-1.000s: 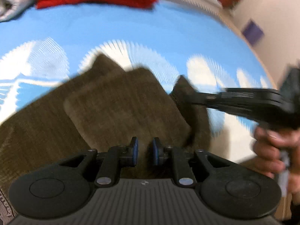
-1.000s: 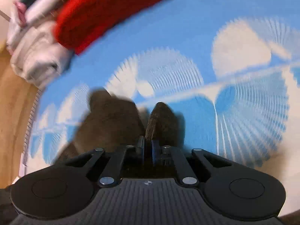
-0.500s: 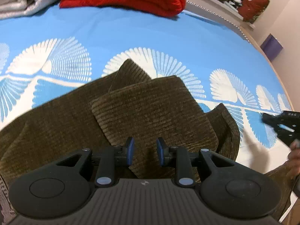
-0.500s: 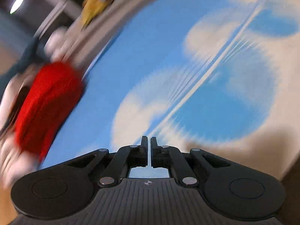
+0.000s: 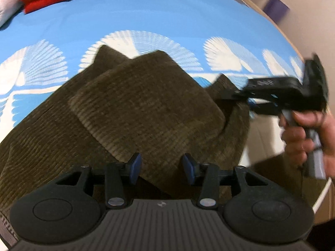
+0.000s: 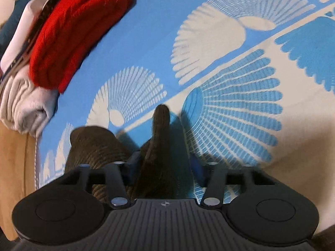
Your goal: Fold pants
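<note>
Brown corduroy pants (image 5: 134, 113) lie partly folded on the blue-and-white bedspread (image 5: 167, 21), with one folded panel on top. My left gripper (image 5: 161, 169) is open just above the near edge of that panel, holding nothing. My right gripper (image 6: 163, 167) is open with a raised fold of the pants (image 6: 161, 138) standing between its jaws; the pads are apart from the cloth. In the left wrist view the right gripper (image 5: 240, 96) reaches the pants' right corner, a hand on its handle.
A folded red blanket (image 6: 77, 29) and a grey-white folded blanket (image 6: 23, 108) lie at the far side of the bed. The wooden bed edge (image 6: 12, 167) runs on the left of the right wrist view. A wall with a purple object (image 5: 276, 6) stands beyond.
My right gripper swung away shut, then came back to the pants' right corner and opened around a raised fold. My left gripper opened wider over the folded panel.
</note>
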